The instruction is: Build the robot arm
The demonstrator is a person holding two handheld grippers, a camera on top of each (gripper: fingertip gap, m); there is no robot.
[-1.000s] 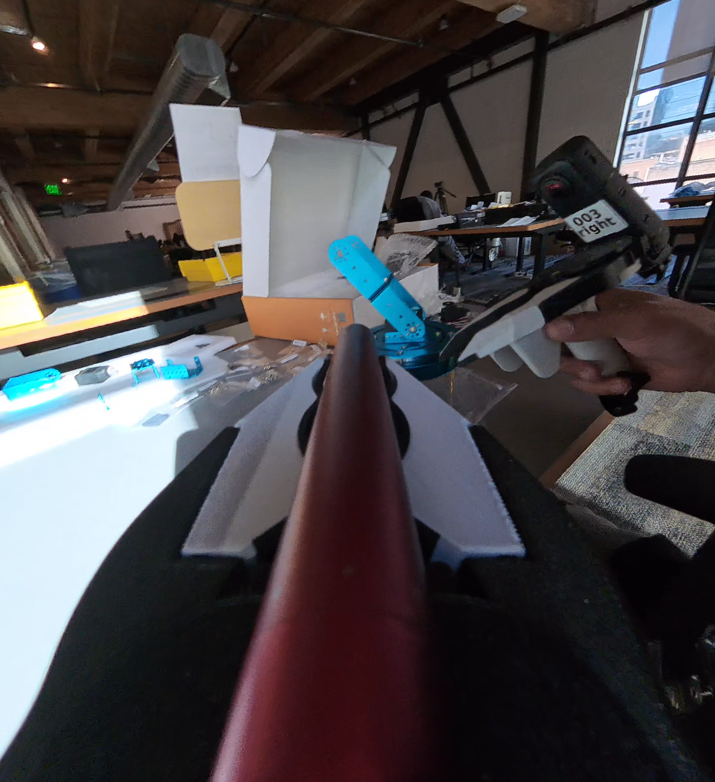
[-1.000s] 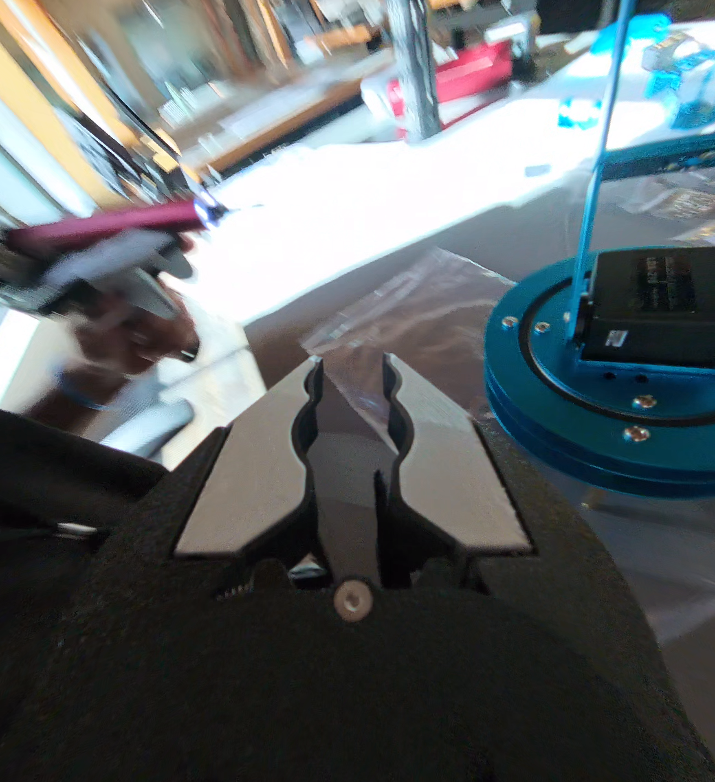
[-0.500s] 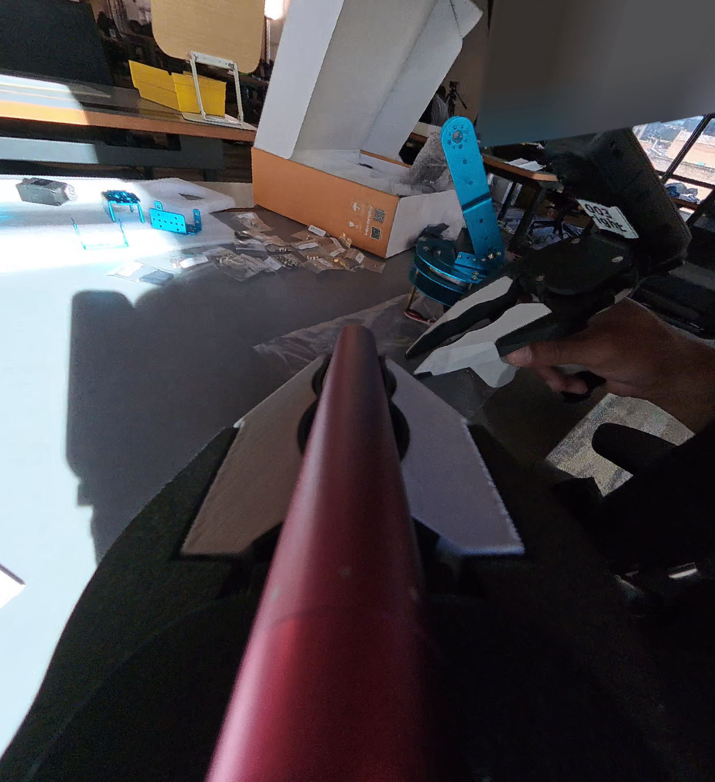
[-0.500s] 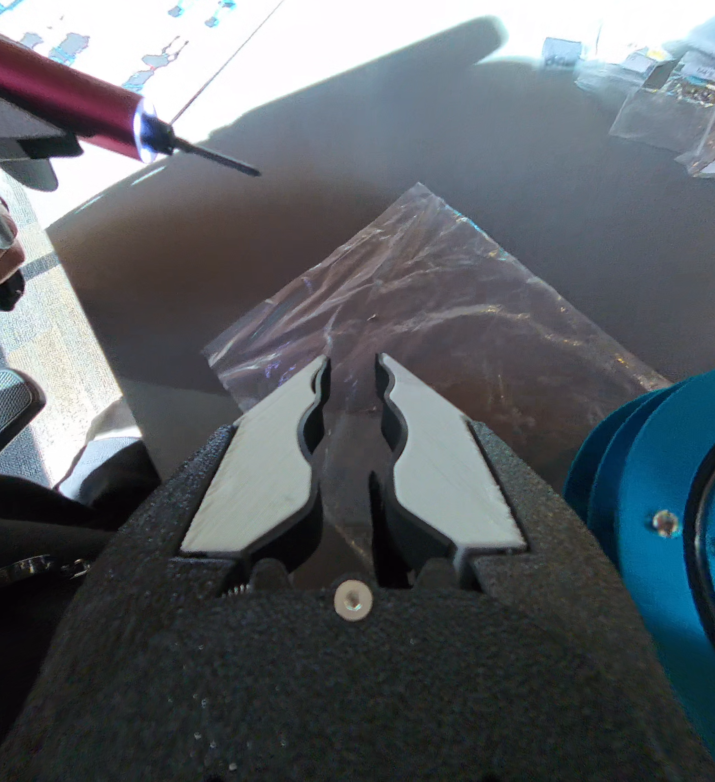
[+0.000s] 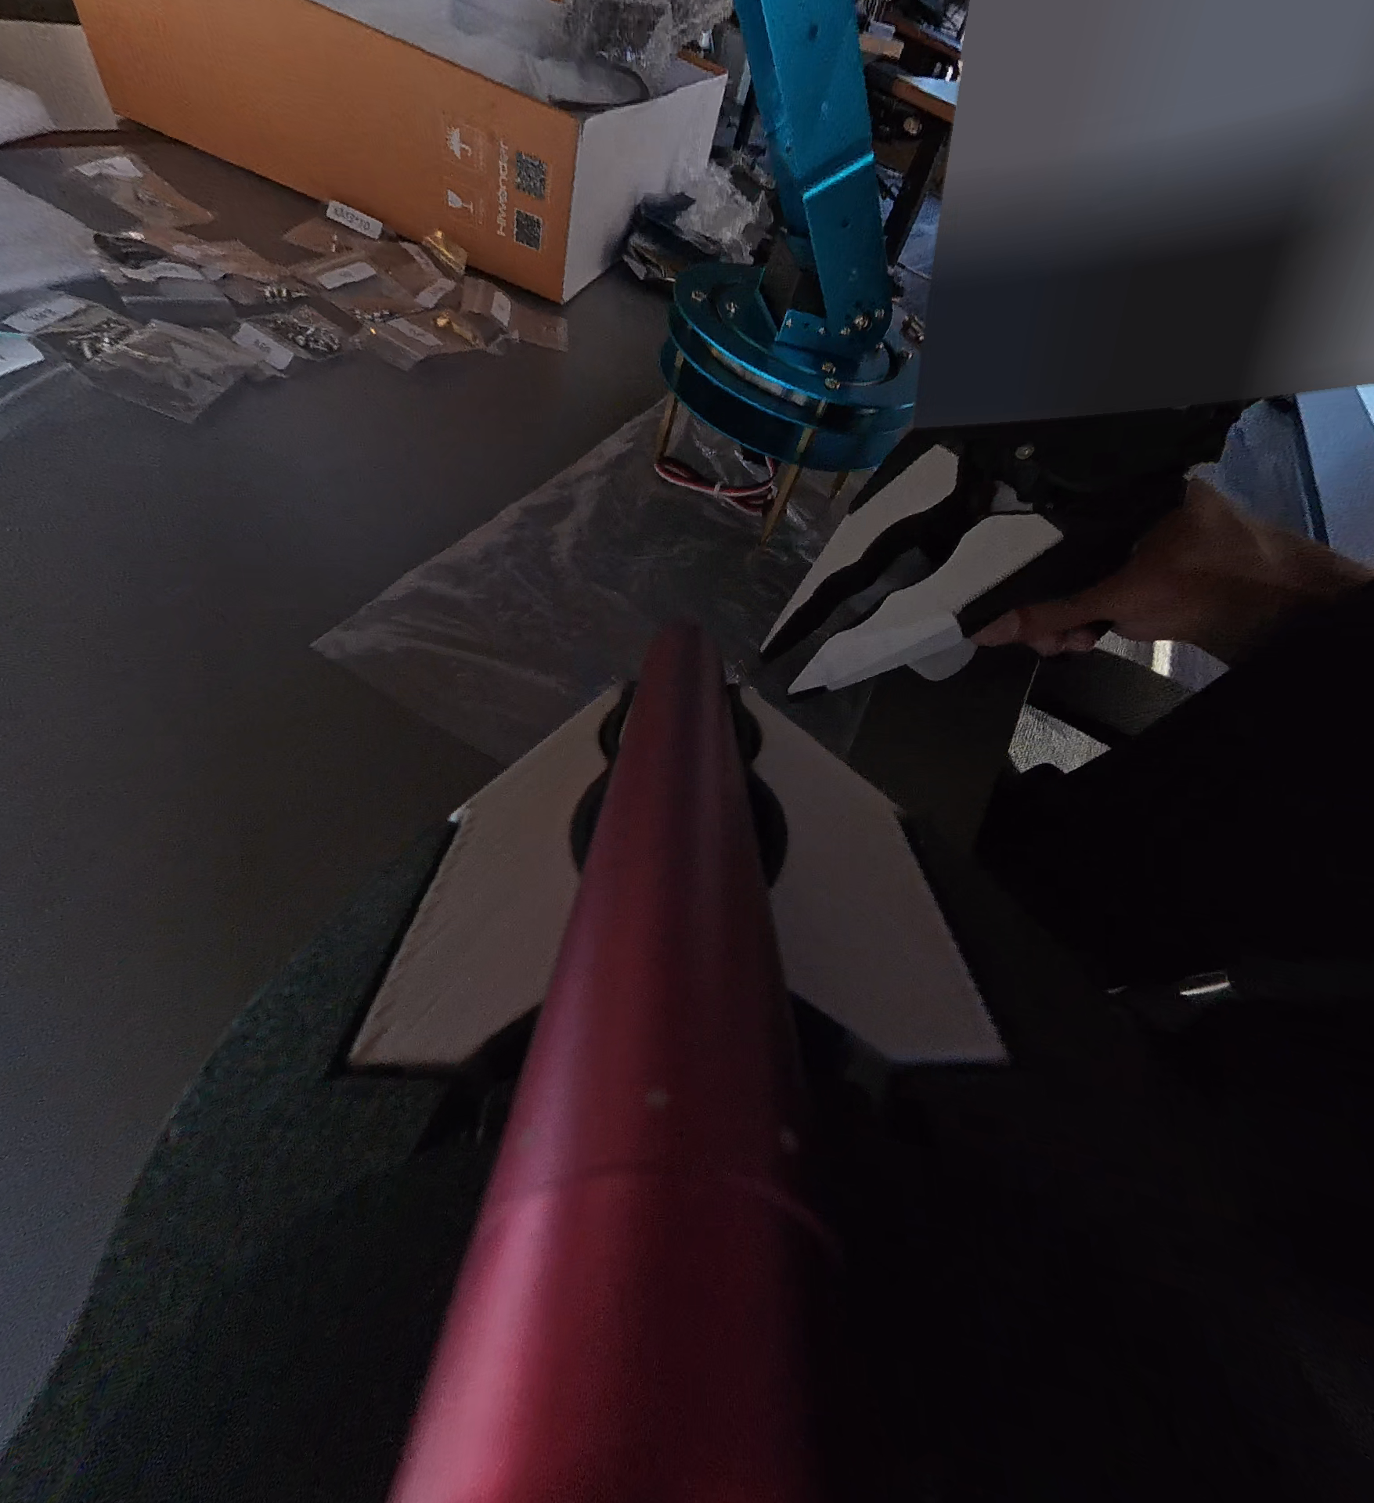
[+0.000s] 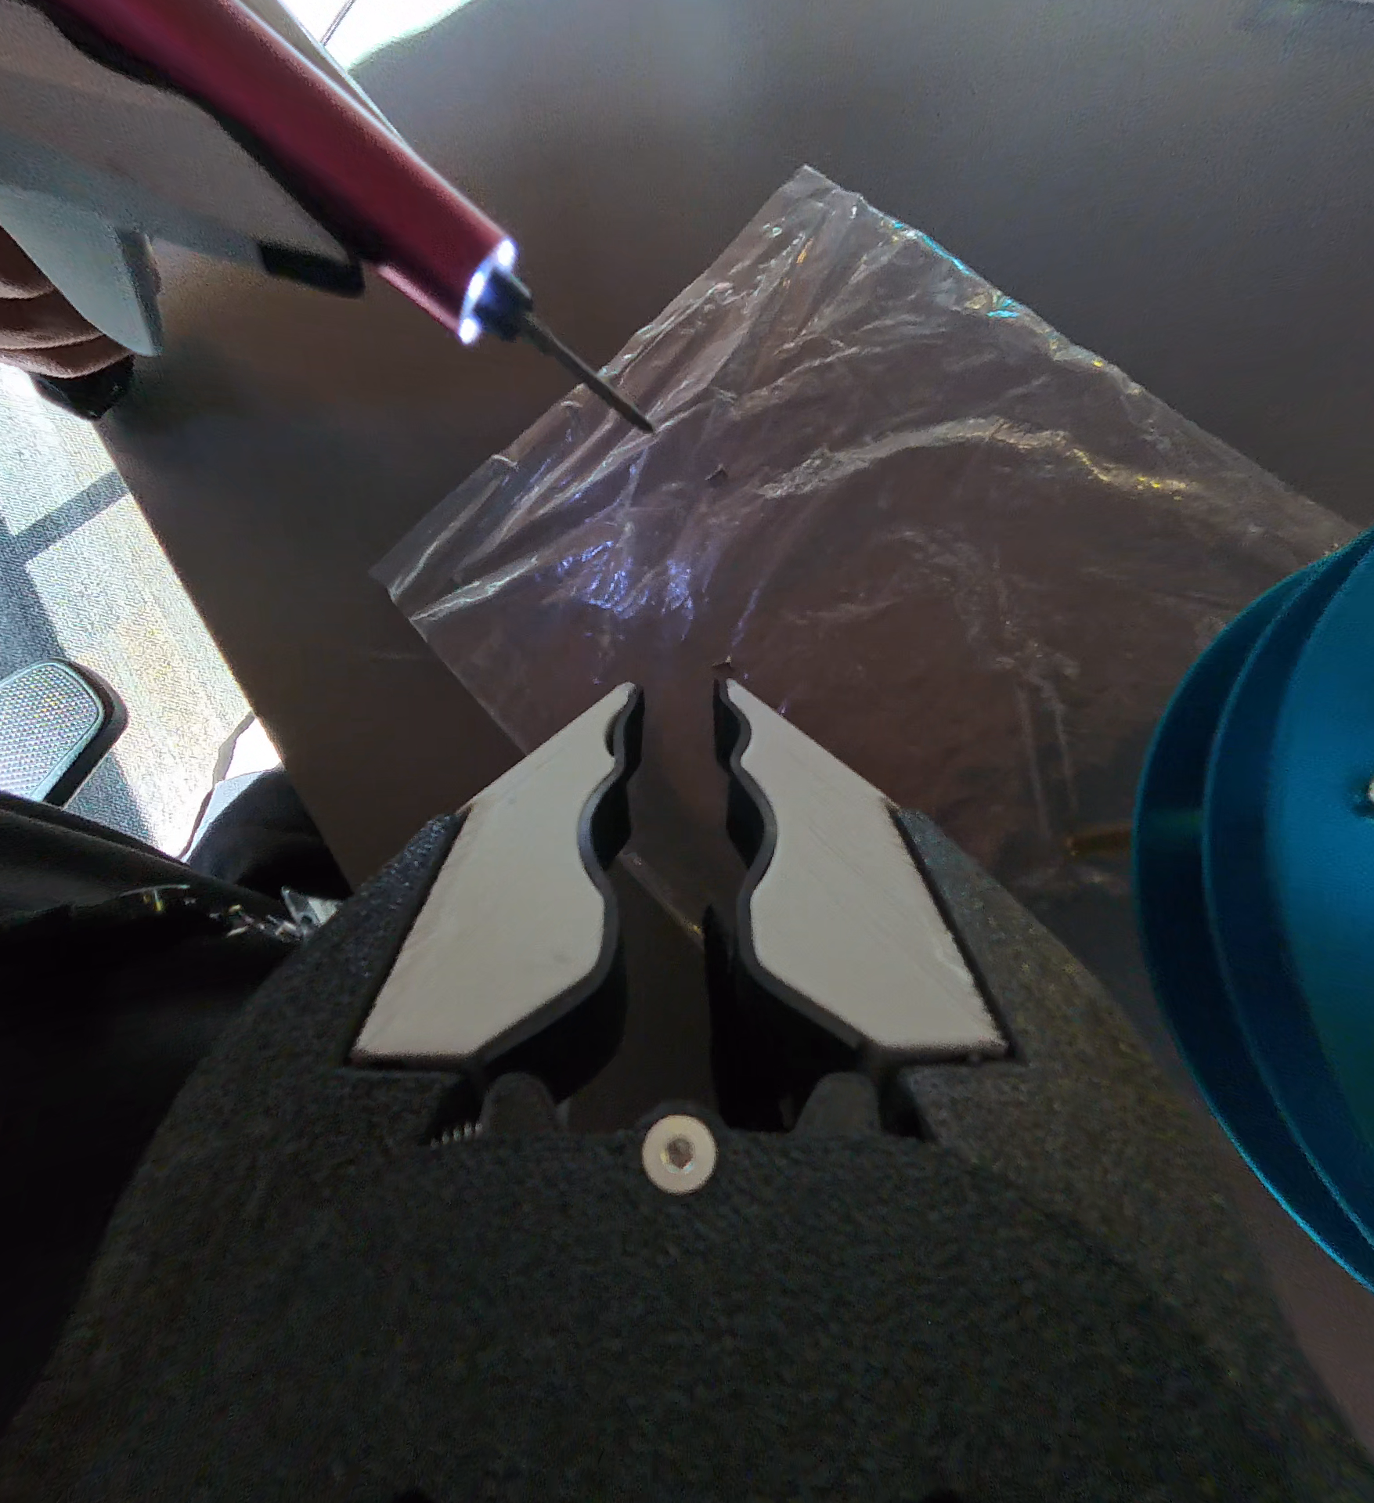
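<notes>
Red screwdriver (image 5: pixel 667 1017) clamped lengthwise in left tool (image 5: pixel 679 691), so its bit points forward, tip lit and just above clear plastic bag (image 6: pixel 870 504). Right tool (image 6: pixel 677 691) slightly parted, empty, low over bag's near edge on grey table (image 5: pixel 179 610). Beyond: blue round base (image 5: pixel 781 382) on brass legs, half on bag, then small parts bags (image 5: pixel 203 309) and orange box (image 5: pixel 325 106).

Looks like a workshop or office workspace: a grey desk (image 5: pixel 138 651) ahead of the jaws, strewn with little bags of screws (image 5: pixel 203 317), an opened carton (image 5: pixel 358 122) beyond, a blue metal robot base (image 5: pixel 781 358) on a plastic sheet (image 6: pixel 870 488), and carpet (image 6: pixel 41 529) below.
</notes>
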